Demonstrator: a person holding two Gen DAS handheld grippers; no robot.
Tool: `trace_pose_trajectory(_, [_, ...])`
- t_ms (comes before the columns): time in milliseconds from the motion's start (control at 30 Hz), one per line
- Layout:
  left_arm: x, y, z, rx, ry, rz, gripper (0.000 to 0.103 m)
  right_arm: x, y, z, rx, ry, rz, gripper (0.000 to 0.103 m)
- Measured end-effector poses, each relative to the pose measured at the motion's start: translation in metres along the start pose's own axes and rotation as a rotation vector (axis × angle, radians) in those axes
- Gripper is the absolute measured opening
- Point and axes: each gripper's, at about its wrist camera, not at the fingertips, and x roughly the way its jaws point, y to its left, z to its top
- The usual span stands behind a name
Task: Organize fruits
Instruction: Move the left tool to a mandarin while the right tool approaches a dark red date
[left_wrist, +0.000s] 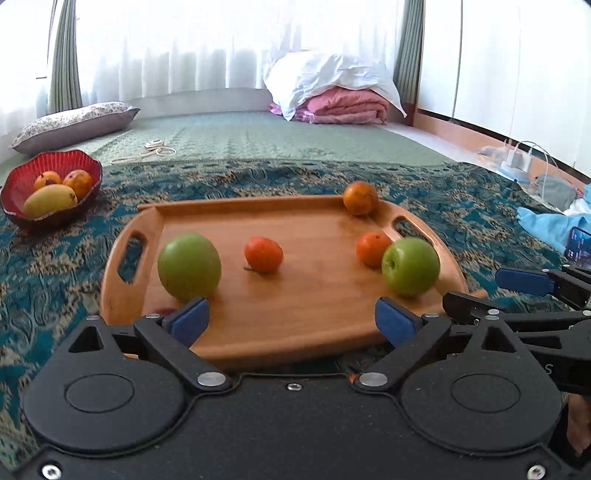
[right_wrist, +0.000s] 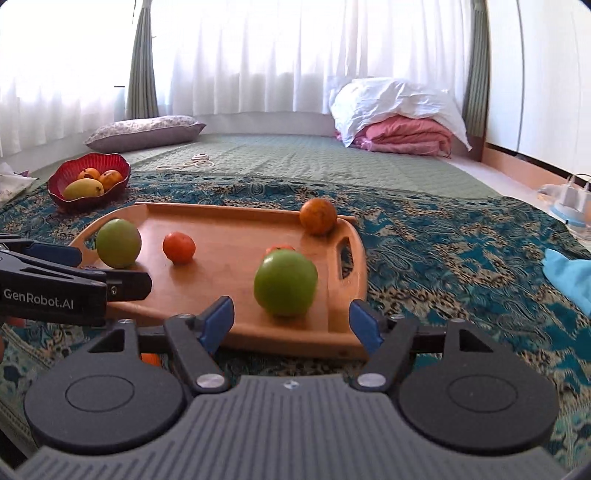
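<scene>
A wooden tray (left_wrist: 314, 317) (right_wrist: 229, 236) lies on a patterned bedspread. On it are two green apples (left_wrist: 189, 266) (left_wrist: 410, 266), two small red-orange fruits (left_wrist: 263, 254) (left_wrist: 372, 249) and an orange (left_wrist: 359, 198) at the far right corner. In the right wrist view the near green apple (right_wrist: 286, 283) sits just ahead of my right gripper (right_wrist: 291, 325), which is open and empty. My left gripper (left_wrist: 291, 321) is open and empty at the tray's near edge. A red bowl (left_wrist: 14, 192) (right_wrist: 59, 181) at the far left holds a mango and two oranges.
A patterned pillow (left_wrist: 74, 123) and folded pink and white bedding (left_wrist: 332, 92) lie at the back. Bangles (left_wrist: 159, 147) lie on the green mat. A blue cloth (left_wrist: 546, 225) and chargers (left_wrist: 517, 158) are at the right. An orange thing (right_wrist: 150, 359) shows under my right gripper.
</scene>
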Motion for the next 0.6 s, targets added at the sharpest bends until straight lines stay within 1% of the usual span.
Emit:
trace_pose_trajectory(100, [-0.001,-0.003,-0.01,0.006,0.0,-0.001,0.096,-0.007,0.002,-0.011,-0.001,-0.013,-0.01,0.081])
trace_pose_trajectory(333, [-0.007,-0.01,-0.03,0.025,-0.01,-0.005,0.096,-0.016,0.006,-0.031,-0.002,-0.014,-0.035,0.081])
trace_pose_trajectory(467, [-0.009,-0.014,-0.04,0.046,-0.011,0.01,0.097,-0.021,0.008,-0.043,0.001,-0.005,-0.042,0.081])
trace_pose_trajectory(567, [-0.009,-0.019,-0.045,0.077,-0.011,0.014,0.097,-0.026,0.012,-0.051,0.0,0.002,-0.029,0.079])
trace_pose_trajectory(600, [-0.01,-0.021,-0.047,0.086,-0.011,0.011,0.097,-0.027,0.013,-0.053,0.002,0.003,-0.026,0.076])
